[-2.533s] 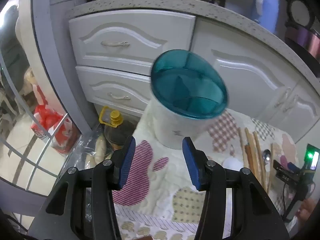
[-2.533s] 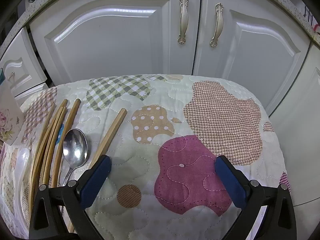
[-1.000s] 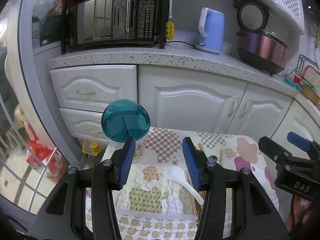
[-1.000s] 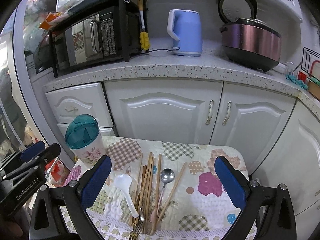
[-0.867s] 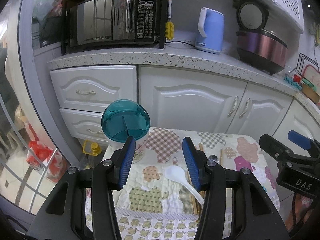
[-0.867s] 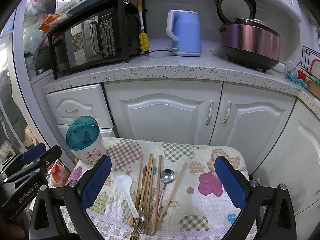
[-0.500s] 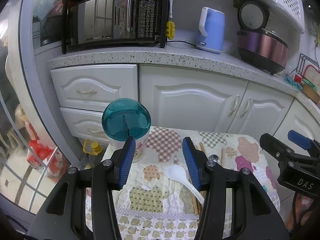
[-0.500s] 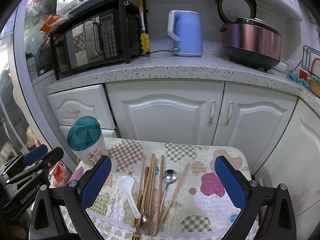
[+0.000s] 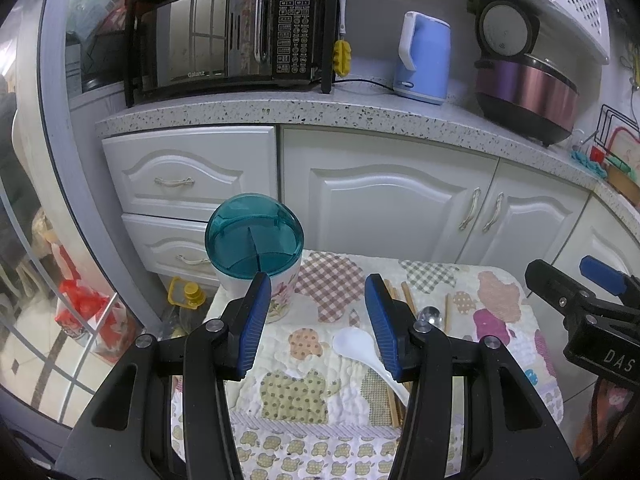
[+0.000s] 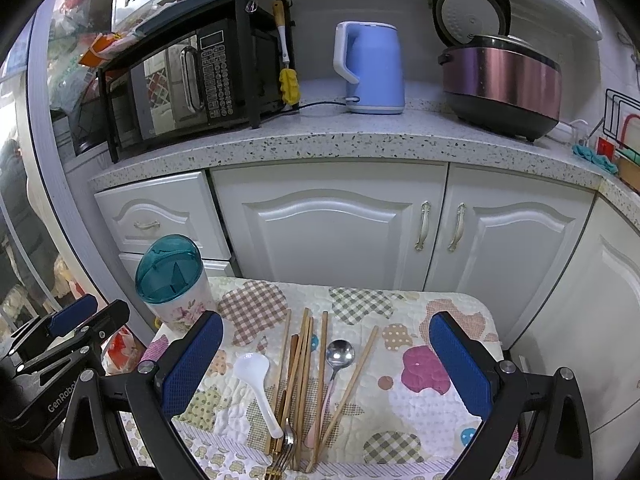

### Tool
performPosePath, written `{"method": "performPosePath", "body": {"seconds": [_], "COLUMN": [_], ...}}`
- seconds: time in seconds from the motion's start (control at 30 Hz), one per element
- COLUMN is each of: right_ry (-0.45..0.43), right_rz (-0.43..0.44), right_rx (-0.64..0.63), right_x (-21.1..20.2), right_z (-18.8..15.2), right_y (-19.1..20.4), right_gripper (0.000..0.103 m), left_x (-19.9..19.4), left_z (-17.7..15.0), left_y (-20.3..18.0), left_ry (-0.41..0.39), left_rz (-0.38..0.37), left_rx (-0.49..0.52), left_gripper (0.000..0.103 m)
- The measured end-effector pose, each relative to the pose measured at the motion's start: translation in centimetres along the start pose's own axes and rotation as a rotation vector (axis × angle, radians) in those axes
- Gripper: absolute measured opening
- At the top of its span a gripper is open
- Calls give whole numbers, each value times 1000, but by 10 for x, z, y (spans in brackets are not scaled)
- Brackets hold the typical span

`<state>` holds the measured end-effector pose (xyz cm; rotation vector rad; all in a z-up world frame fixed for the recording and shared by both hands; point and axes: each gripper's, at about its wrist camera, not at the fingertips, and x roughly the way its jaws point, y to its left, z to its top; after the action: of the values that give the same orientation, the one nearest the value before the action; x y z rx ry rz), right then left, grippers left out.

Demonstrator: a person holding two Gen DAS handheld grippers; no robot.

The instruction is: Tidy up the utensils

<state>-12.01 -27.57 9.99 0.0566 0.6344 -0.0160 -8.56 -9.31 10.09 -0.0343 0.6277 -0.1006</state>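
Observation:
A floral utensil holder with a teal domed lid (image 9: 254, 240) (image 10: 170, 276) stands at the table's back left. Loose utensils lie on the patchwork cloth: a white plastic spoon (image 10: 256, 384) (image 9: 362, 350), several wooden chopsticks (image 10: 302, 372), a metal spoon (image 10: 339, 354) (image 9: 430, 315) and a fork (image 10: 286, 448) at the front edge. My left gripper (image 9: 318, 324) is open and empty, held above the table's near left side. My right gripper (image 10: 326, 364) is wide open and empty, held above the utensils.
White cabinets (image 10: 332, 232) stand behind the small table. The counter above holds a microwave (image 9: 224, 36), a blue kettle (image 10: 372, 68) and a rice cooker (image 10: 500, 84). An oil bottle (image 9: 188, 300) and bags sit on the floor at left.
Since 2.5 s ago both grippers have pulled far back and up from the table. Over the last second they hold almost still. Both stay open.

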Motion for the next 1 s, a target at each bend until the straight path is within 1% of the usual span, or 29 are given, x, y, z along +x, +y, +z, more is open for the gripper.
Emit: {"method": "performPosePath", "body": {"seconds": [1.0], "right_ry": [27], "right_rz": [16], "right_rx": [11], "right_x": [3], "right_z": [-4], "right_y": [-1], "right_gripper": [102], "left_x": [3], "left_z": [-4], "left_y": [2], "left_ry": [6], "left_rz": [9], "left_rx": [0], "left_gripper": [48]}}
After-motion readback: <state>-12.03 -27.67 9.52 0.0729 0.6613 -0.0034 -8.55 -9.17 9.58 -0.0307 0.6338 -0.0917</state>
